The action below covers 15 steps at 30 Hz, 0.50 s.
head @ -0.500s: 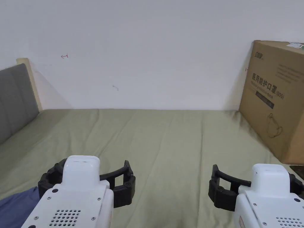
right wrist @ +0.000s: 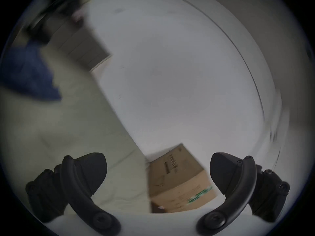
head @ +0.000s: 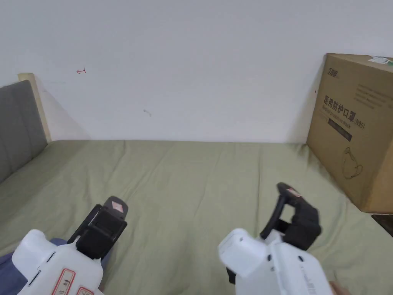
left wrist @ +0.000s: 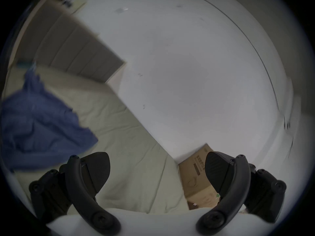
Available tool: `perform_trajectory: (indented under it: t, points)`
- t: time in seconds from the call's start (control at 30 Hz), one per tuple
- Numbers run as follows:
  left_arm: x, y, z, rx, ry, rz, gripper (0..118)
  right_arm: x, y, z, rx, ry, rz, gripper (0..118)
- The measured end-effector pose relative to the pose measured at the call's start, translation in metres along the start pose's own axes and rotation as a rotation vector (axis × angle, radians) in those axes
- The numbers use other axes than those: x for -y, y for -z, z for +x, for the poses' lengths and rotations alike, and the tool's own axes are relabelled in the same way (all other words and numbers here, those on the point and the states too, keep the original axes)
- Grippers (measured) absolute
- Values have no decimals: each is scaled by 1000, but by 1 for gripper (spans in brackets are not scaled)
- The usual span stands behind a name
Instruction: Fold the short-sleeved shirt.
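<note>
Both the left gripper (left wrist: 157,170) and the right gripper (right wrist: 158,170) hover with jaws wide, empty, above the bed (head: 199,180); the crumpled blue shirt (left wrist: 37,125) lies near left.

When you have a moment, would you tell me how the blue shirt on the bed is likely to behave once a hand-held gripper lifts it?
The blue shirt lies crumpled with soft folds, so it will probably go floppy and drape from any pinch point. It looks like thin cloth, likely light. Resting on the green sheet, it may drag rather than slide cleanly.
</note>
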<state>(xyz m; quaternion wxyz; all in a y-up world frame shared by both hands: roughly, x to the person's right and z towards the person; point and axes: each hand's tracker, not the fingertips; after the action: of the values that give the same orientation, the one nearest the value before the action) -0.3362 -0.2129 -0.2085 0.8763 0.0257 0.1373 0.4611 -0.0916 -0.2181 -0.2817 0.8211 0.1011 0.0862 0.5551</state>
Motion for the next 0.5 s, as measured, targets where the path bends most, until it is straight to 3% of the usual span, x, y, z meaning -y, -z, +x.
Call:
perform_trajectory:
  t: [0.07,0.1,0.17,0.2,0.27,0.33,0.4,0.43,0.5]
  points:
    - [2,1,-7,-60,-20,-28,113,2,2,-17,-26,-94,-4,118]
    - [1,6,-15,-53,-17,-20,113,1,3,-17,-63,-33,-19,118]
    - [-2,7,-13,-70,31,-6,113,2,7,-7,-92,165,-60,118]
    - [-5,7,-10,-80,95,13,113,4,9,5,-120,320,-77,118]
    - [-11,5,-13,-94,302,31,113,12,16,31,-140,630,-129,118]
    - [-17,7,-6,-17,543,53,113,28,19,53,-125,910,-162,118]
    - [-9,6,44,2,786,58,114,47,22,64,-109,1163,-205,118]
    - [-1,7,46,-27,927,77,114,59,22,65,-115,1262,-238,118]
    - [16,7,41,-45,1087,114,114,76,22,60,-122,1300,-280,118]
